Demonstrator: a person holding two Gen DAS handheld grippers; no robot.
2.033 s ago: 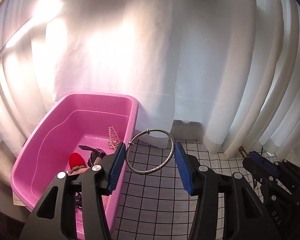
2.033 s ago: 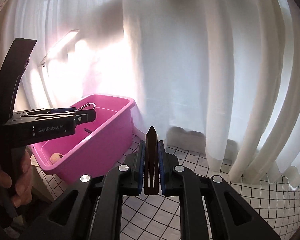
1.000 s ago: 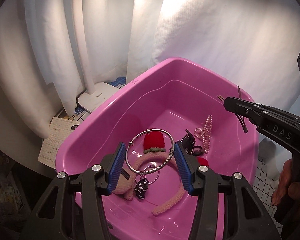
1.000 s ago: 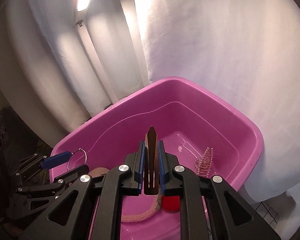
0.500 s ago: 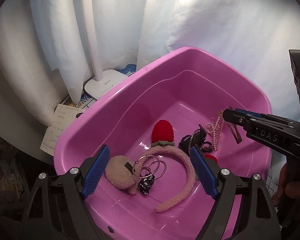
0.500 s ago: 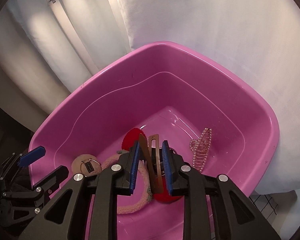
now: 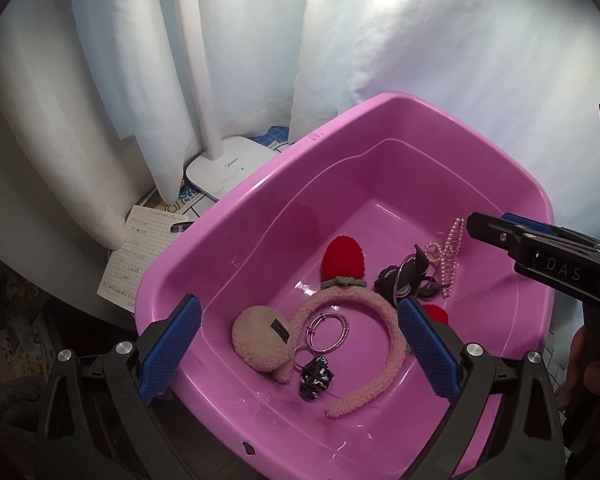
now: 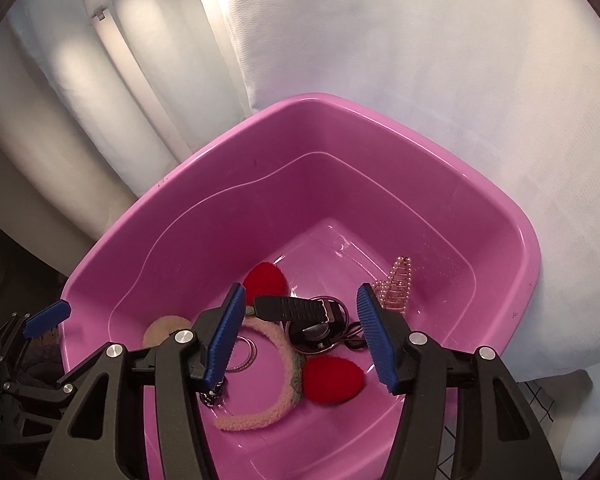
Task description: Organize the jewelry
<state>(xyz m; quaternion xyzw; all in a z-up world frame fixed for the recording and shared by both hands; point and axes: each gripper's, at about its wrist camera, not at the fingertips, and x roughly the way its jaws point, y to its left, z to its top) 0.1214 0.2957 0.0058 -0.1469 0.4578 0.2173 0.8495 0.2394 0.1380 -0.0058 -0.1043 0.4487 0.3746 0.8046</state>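
Observation:
A pink plastic tub (image 7: pixel 228 224) (image 8: pixel 380 120) holds the jewelry. In it lie a silver bangle (image 7: pixel 327 333), a fuzzy pink headband (image 7: pixel 384 312) with red strawberry ears (image 7: pixel 343 257), a beige puff (image 7: pixel 260 338), a black watch (image 8: pixel 296 308), a pearl hair claw (image 7: pixel 449 256) (image 8: pixel 396 282) and a small black charm (image 7: pixel 315 374). My left gripper (image 7: pixel 300 344) is open and empty above the tub's near side. My right gripper (image 8: pixel 300 336) is open and empty above the watch; it also shows in the left wrist view (image 7: pixel 540 252). The brown hair clip is not visible.
A white lamp base (image 7: pixel 228 168) and its stem stand left of the tub against white curtains. A sheet of squared paper (image 7: pixel 134 252) and a pen lie beside it. A checked tablecloth (image 8: pixel 540 404) shows at the tub's right.
Both grippers moved over the tub and opened. The silver bangle dropped from my left gripper into the tub; the brown hair clip left my right gripper.

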